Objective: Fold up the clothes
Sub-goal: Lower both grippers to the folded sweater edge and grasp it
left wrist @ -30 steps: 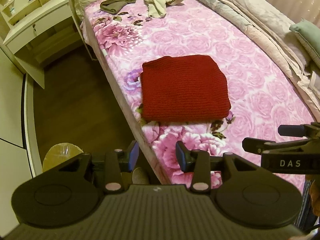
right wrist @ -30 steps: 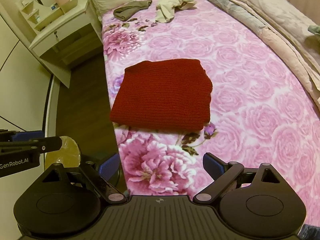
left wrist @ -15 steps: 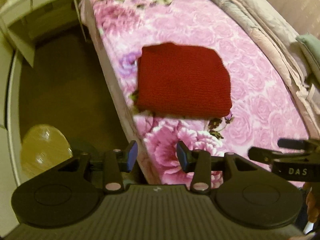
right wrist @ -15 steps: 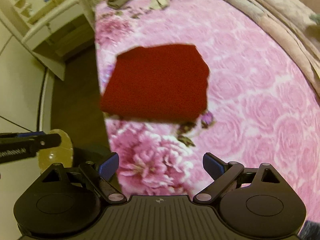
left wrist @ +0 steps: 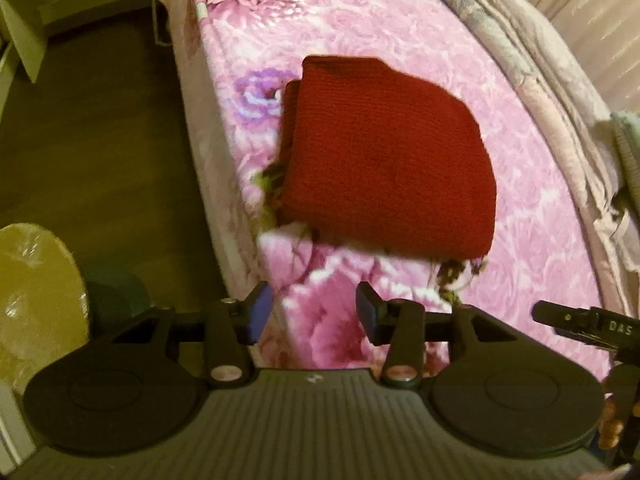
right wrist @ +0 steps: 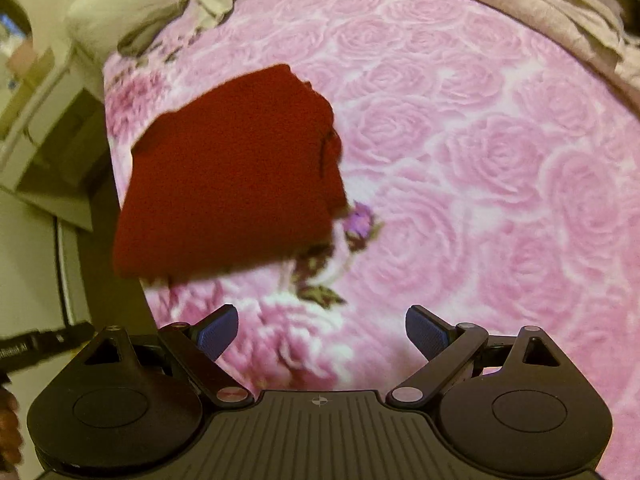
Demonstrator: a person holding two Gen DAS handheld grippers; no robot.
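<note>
Folded red sweater (left wrist: 384,160) near bed (left wrist: 400,28) edge, left hand-held gripper (left wrist: 310,312) narrowly apart and empty, right hand-held gripper (right wrist: 320,330) wide and empty, "DAS" lettering (left wrist: 619,327) on right one

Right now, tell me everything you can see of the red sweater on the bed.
The red sweater is a deep red, chunky-looking knit, folded into a compact, roughly rectangular bundle. Stacked layers show at its side edges, one visible in the right wrist view. It lies flat on the pink floral bedspread, close to the bed's floor-side edge. Nothing else touches it: the left gripper and the right gripper are both open, short of it and empty.
</note>
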